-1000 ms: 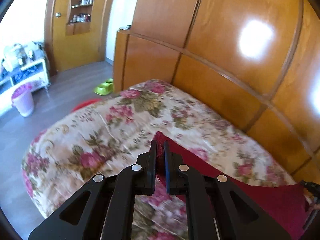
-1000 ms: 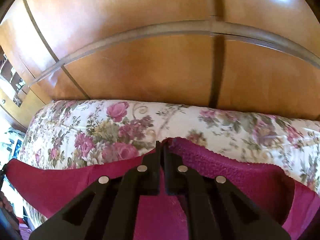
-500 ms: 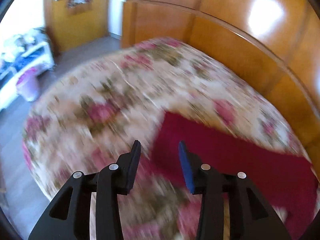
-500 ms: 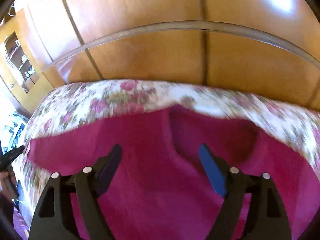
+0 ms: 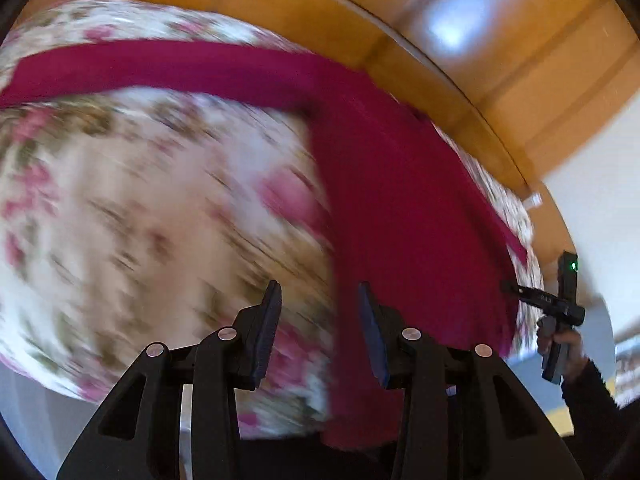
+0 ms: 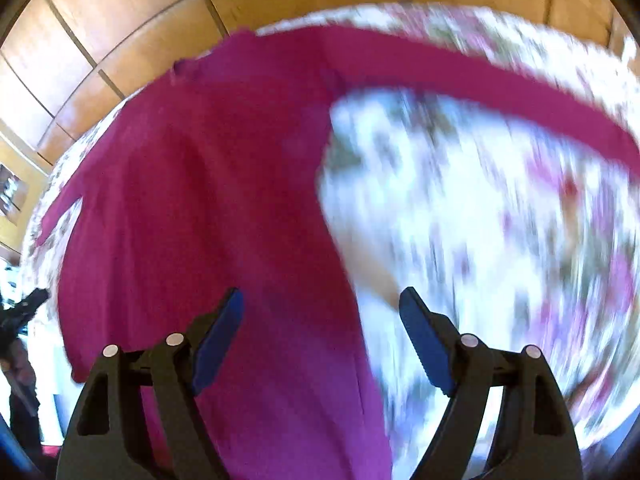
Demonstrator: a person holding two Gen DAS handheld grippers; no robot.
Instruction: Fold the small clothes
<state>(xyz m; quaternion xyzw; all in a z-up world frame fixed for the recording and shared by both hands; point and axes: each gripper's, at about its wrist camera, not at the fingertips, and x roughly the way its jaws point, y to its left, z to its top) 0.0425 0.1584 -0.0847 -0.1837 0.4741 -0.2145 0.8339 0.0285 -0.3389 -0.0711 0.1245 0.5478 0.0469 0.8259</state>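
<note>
1. Across the flowered bed [image 5: 132, 208], the red garment [image 5: 400, 208] lay spread out flat, its body running down toward you and one long sleeve [image 5: 160, 68] stretched sideways near the wooden headboard [image 5: 440, 64].
2. Your left hand-held gripper [image 5: 318, 328] stood partly open with nothing between its pads; it hung over the garment's left edge, where cloth meets bedspread.
3. Your right hand-held gripper [image 6: 320, 332] stood wider apart and was equally empty. Its jaws had just narrowed slightly, yet no cloth sat between them. It hovered over the garment's right edge, one finger above red cloth and the other above the flowered cover.
4. From the right wrist view, the other sleeve [image 6: 480, 80] reached out across the bed in the opposite direction, so you had both sleeves laid wide.
5. Judging from this, you had finished the spreading: the garment looked smooth and open, with no fold yet made in it.
6. What remained for you was the whole fold itself, probably bringing each sleeve in over the body, then doubling the body up.
7. Both views were badly smeared, so you could not tell from them whether the lower hem lay straight or hung off the bed's near edge.
</note>
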